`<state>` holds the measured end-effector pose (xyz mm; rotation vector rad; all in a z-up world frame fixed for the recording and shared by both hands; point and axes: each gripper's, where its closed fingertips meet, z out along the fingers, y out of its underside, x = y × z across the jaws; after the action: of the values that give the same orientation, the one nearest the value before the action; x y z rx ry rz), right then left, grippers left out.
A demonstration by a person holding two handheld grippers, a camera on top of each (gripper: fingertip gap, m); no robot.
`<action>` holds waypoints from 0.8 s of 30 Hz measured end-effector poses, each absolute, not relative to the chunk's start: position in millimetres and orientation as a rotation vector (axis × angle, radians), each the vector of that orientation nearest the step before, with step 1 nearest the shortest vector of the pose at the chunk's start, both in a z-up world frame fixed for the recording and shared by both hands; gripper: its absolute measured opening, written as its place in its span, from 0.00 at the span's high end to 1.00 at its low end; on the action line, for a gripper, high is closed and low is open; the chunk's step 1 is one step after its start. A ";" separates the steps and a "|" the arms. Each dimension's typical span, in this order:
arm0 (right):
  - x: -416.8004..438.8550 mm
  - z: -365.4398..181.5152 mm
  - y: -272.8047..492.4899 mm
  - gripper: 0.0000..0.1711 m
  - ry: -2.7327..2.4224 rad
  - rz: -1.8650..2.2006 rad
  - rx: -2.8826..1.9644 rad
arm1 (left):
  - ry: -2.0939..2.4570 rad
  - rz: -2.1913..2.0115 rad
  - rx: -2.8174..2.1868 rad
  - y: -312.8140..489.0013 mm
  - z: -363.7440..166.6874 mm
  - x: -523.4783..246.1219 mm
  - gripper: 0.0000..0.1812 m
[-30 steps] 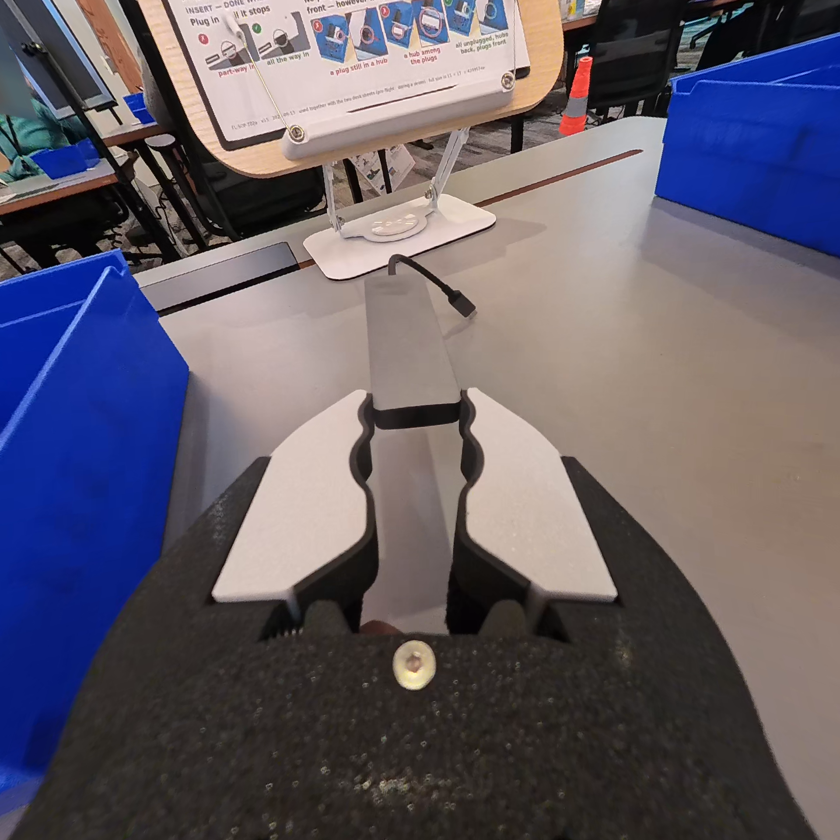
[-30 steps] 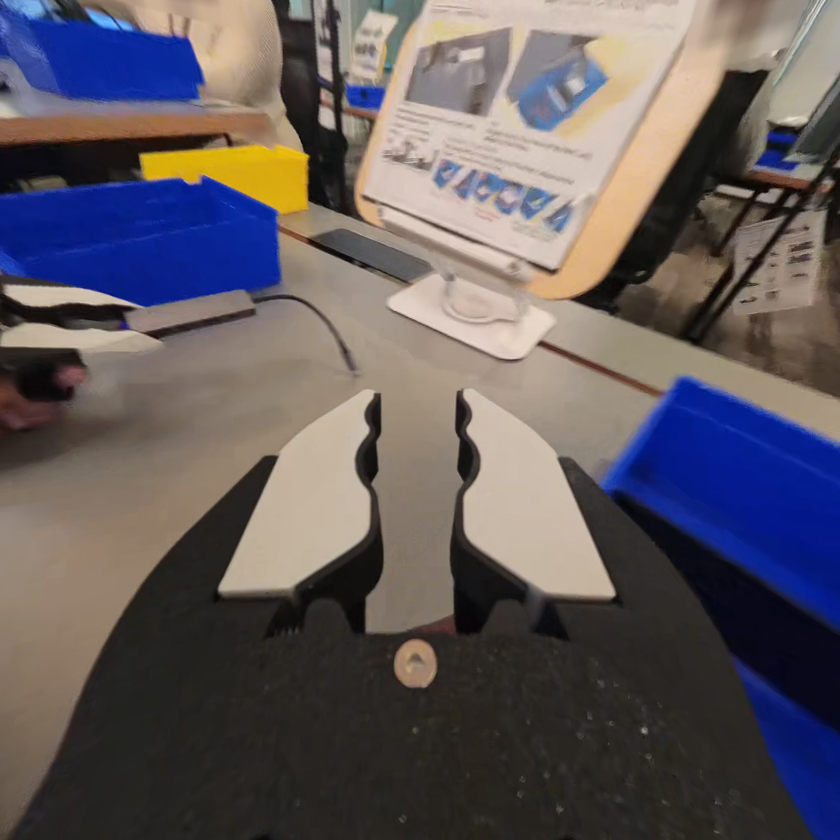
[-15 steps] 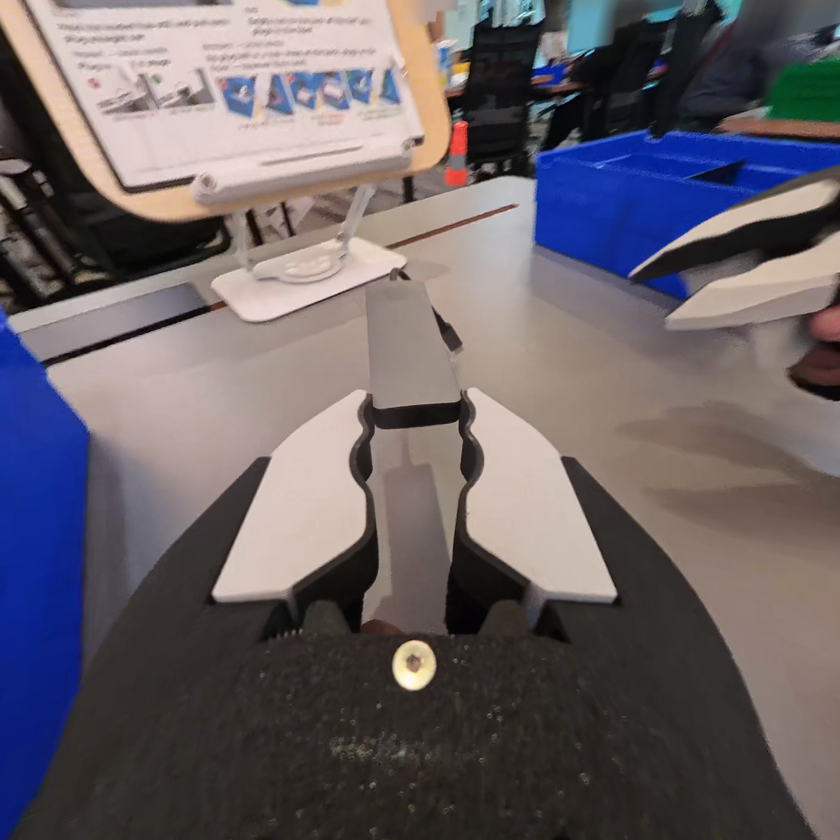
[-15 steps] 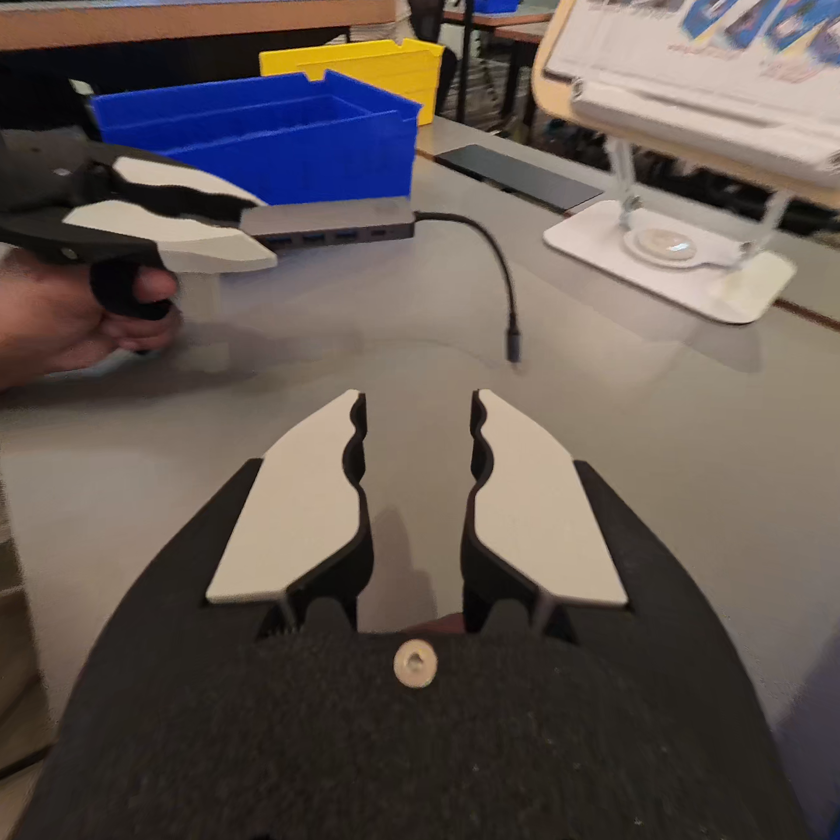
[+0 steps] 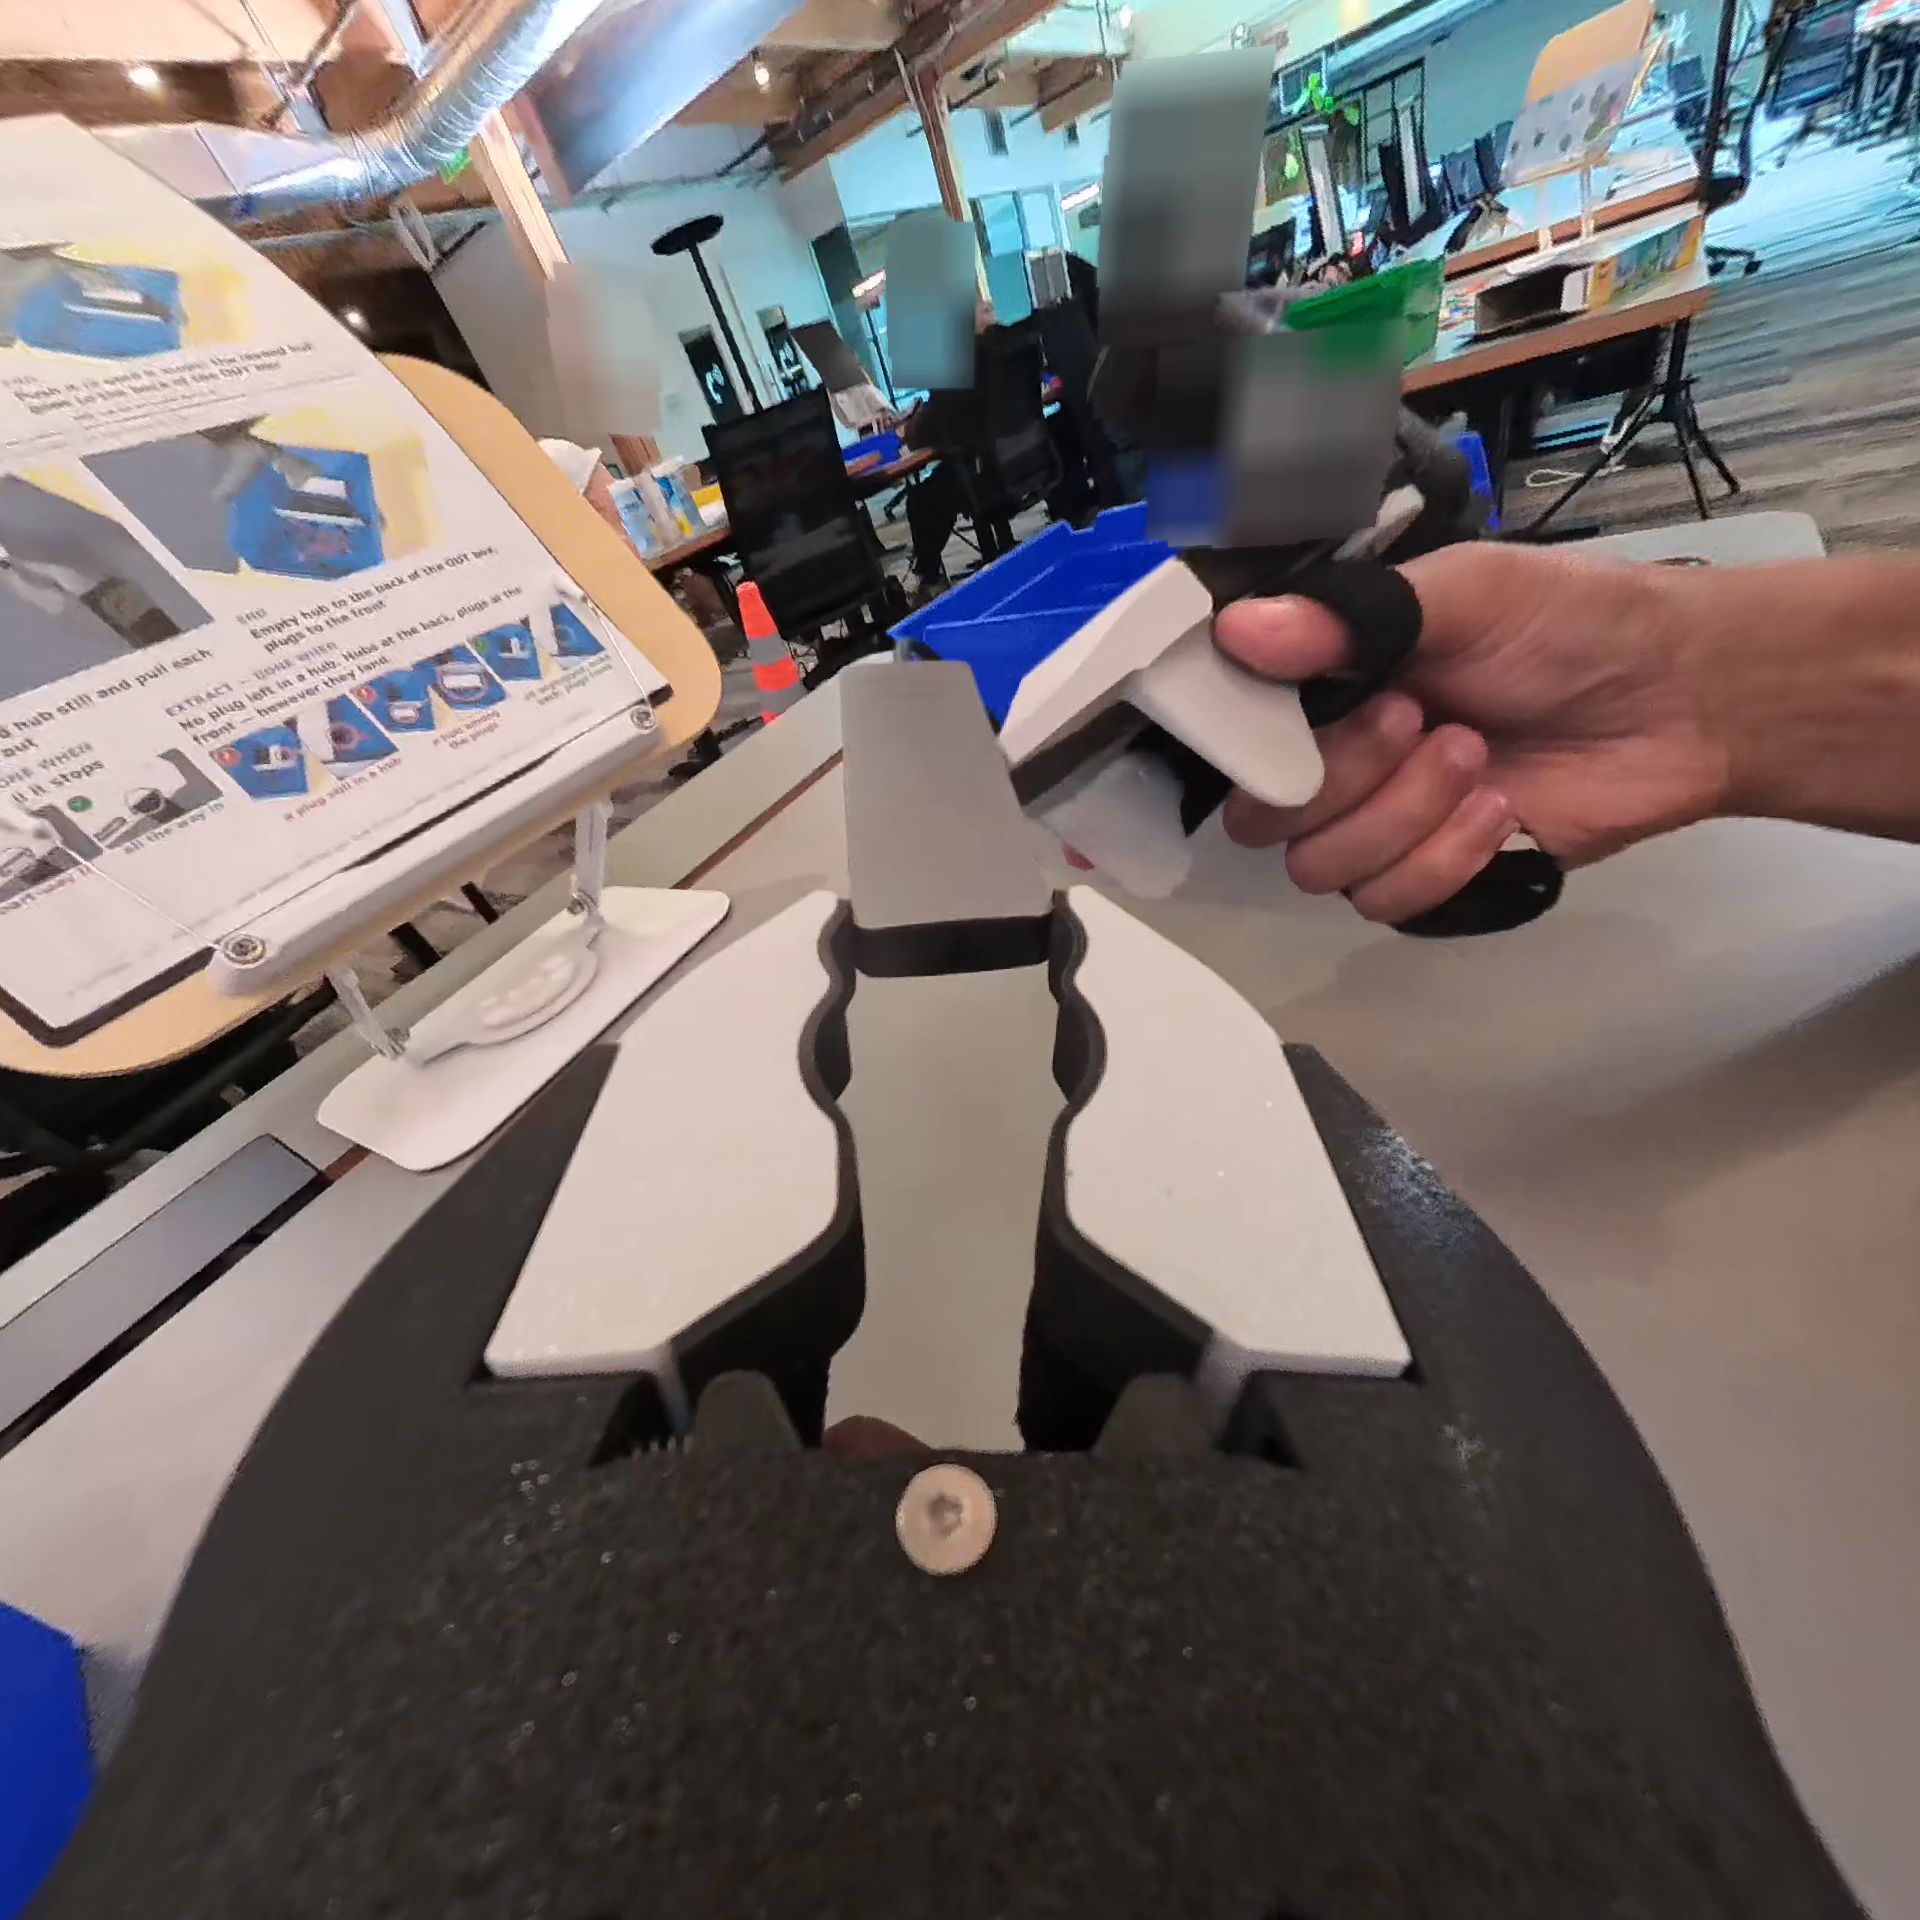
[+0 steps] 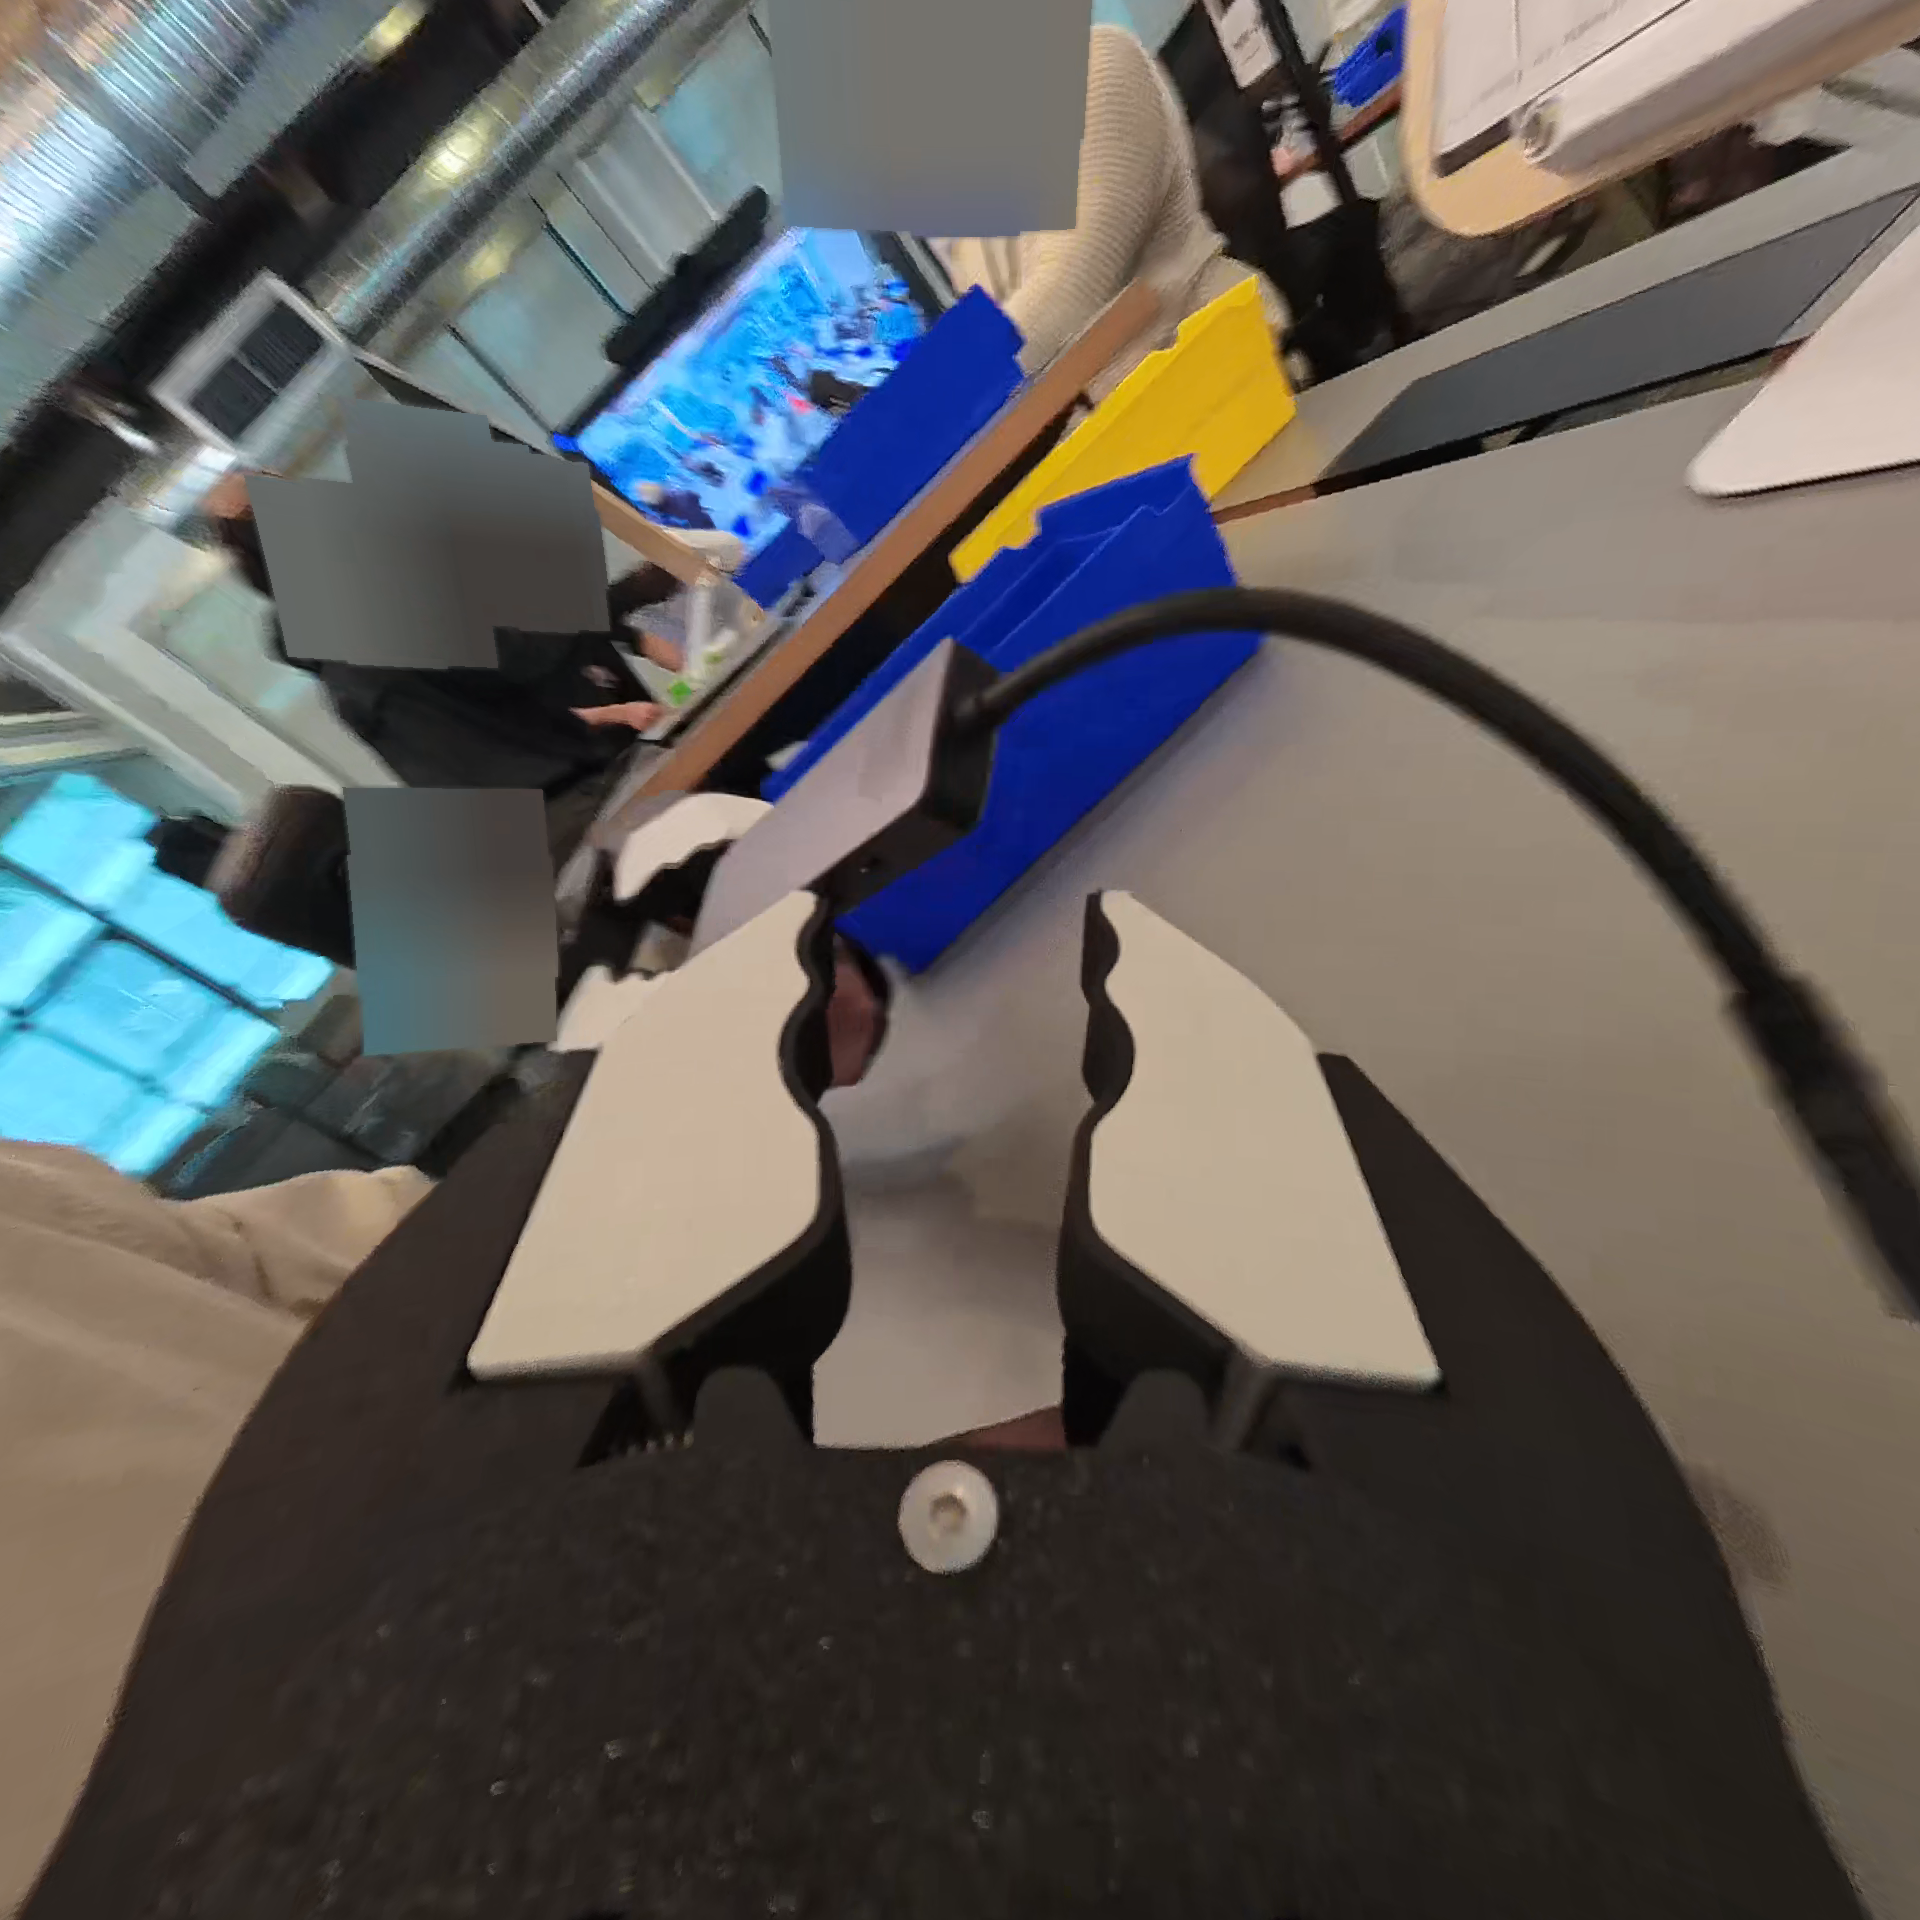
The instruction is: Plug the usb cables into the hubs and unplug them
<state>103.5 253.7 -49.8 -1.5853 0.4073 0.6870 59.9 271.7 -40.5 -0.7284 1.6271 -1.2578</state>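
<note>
Right hand-held gripper closing in on the hub held up by the left.

Left wrist view: the left hand-held gripper is clamping the hub, now raised off the tabletop; the right hand-held gripper, far off a second ago, is arriving just beside the hub's right edge, its jaw gap unclear here. Right wrist view: the right hand-held gripper is hanging open and empty, with the hub just ahead and its cable arching right; a two-handed plug step is likely starting.
</note>
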 end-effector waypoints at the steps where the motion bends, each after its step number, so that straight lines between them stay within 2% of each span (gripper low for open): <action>1: 100.4 -45.9 253.0 0.75 0.408 0.749 -1.551 | 1.618 -1.283 -0.734 270.1 -38.1 60.2 0.80; 3: 97.6 -38.7 252.1 0.74 0.422 0.850 -1.482 | 1.589 -1.359 -0.737 267.7 -31.5 59.8 0.81; 5: 94.8 -33.3 251.9 0.77 0.429 0.917 -1.429 | 1.570 -1.332 -0.701 267.9 -30.3 60.5 0.81; 7: 90.7 -24.6 251.1 0.71 0.429 1.021 -1.358 | 1.614 -1.284 -0.680 263.1 -37.4 61.6 0.81; 9: 90.9 -17.7 251.3 0.71 0.440 1.076 -1.306 | 1.637 -1.241 -0.644 255.2 -45.6 60.9 0.81; 10: 92.4 -18.9 253.4 0.75 0.446 1.051 -1.319 | 1.654 -1.236 -0.627 249.4 -49.6 59.8 0.81; 12: 95.9 -22.5 256.0 0.91 0.436 0.953 -1.359 | 1.641 -1.206 -0.619 246.6 -51.6 60.0 0.81; 16: 100.3 -29.7 258.0 0.93 0.417 0.816 -1.468 | 1.698 -1.032 -0.738 259.8 -79.7 72.4 0.81; 19: 116.4 -40.1 255.8 0.93 0.414 0.604 -1.572 | 1.609 -1.035 -0.827 271.6 -70.9 68.4 0.80; 22: 131.1 -40.7 246.6 0.93 0.382 0.429 -1.633 | 1.478 -1.041 -1.082 301.6 -61.0 65.7 0.73; 24: 139.4 -44.3 240.4 0.93 0.366 0.294 -1.689 | 1.379 -1.094 -1.287 317.7 -62.1 63.0 0.65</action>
<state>139.4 240.4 -44.3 -1.6885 0.3663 0.2938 63.0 317.7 -62.1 -1.2874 1.3790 -1.0943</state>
